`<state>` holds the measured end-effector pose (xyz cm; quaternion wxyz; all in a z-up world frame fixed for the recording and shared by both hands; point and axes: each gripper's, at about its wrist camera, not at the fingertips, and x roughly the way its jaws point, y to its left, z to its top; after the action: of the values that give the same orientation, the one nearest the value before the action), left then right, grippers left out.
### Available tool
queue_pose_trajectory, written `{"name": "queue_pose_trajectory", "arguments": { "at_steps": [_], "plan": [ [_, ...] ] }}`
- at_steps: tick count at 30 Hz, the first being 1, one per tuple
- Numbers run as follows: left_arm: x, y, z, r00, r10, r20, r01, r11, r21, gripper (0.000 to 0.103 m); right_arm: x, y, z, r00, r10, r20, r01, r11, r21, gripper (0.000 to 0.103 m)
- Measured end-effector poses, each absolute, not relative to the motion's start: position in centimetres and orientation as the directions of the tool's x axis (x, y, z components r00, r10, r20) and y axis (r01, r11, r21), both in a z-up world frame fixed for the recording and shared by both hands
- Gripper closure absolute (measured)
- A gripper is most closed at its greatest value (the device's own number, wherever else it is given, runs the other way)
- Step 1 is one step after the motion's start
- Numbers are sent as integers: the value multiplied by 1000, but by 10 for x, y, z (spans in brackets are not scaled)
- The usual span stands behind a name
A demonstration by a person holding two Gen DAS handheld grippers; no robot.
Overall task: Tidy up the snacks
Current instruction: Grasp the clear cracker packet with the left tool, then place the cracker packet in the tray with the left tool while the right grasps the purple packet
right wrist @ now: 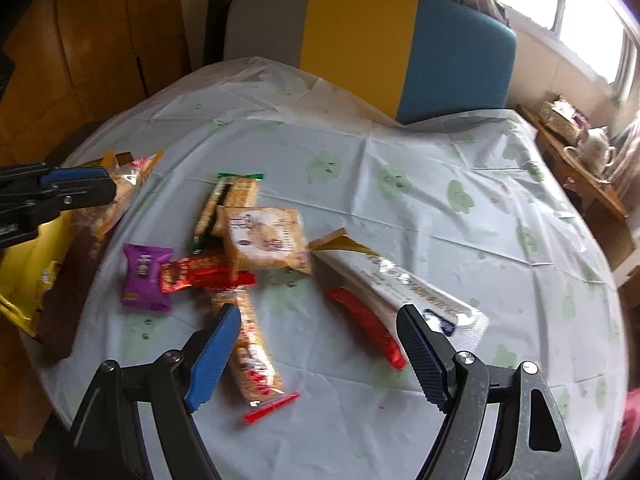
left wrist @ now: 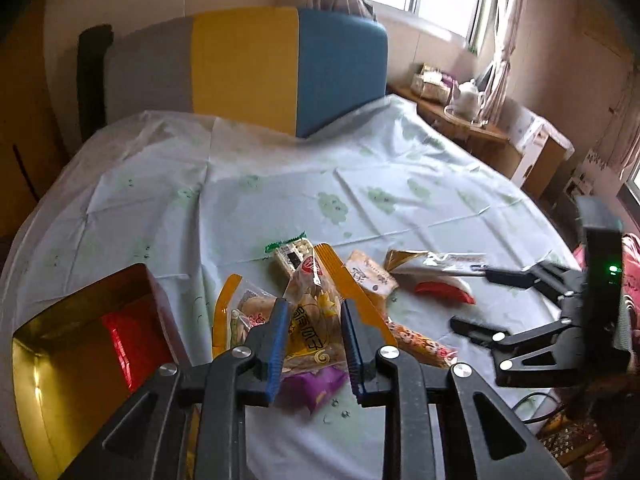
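My left gripper (left wrist: pixel 314 312) is shut on a yellow snack packet (left wrist: pixel 316 320) and holds it above the table, next to the open gold-lined box (left wrist: pixel 60 368); it also shows in the right wrist view (right wrist: pixel 108 184) with the packet (right wrist: pixel 124 192). A red packet (left wrist: pixel 132 344) lies inside the box. My right gripper (right wrist: pixel 320 320) is open and empty above a long white packet with a red edge (right wrist: pixel 404 292). Loose on the table lie a purple packet (right wrist: pixel 142 278), a red packet (right wrist: pixel 200 272), a beige biscuit packet (right wrist: pixel 264 240) and a long orange packet (right wrist: pixel 254 352).
The round table has a pale cloth with green prints (right wrist: pixel 400 184). A grey, yellow and blue chair back (right wrist: pixel 360 40) stands at the far edge. A side table with a teapot (left wrist: pixel 470 98) stands at the right, by the window.
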<state>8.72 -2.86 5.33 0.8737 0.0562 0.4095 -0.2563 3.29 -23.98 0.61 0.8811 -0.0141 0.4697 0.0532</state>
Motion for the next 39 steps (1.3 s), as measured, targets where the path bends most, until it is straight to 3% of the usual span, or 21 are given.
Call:
{"name": "queue_pose_trajectory", "arguments": {
  "at_steps": [4,9,15,27,28,39],
  "plan": [
    [74,-10,64,562,-415,-715,468,873,-138,77,28,-226,8,541,228,-809,-200,970,139,23],
    [58,23,66,586,-407,-701,414,894,-172,77,24,-190,1,473,331,-816,-311,930,197,42],
    [45,66,59,611,-375,-697,327,922,-209,77,34,-149,-5,440,356,-825,-395,901,178,47],
    [19,149,57,677,-263,-688,130,962,-239,77,87,-96,-46,362,310,-879,-376,911,167,51],
    [17,154,56,681,-253,-687,117,964,-239,77,86,-95,-49,357,300,-884,-378,912,157,66],
    [3,200,40,686,-155,-711,-28,971,-239,78,10,-116,-30,268,306,-913,-512,849,134,68]
  ]
}}
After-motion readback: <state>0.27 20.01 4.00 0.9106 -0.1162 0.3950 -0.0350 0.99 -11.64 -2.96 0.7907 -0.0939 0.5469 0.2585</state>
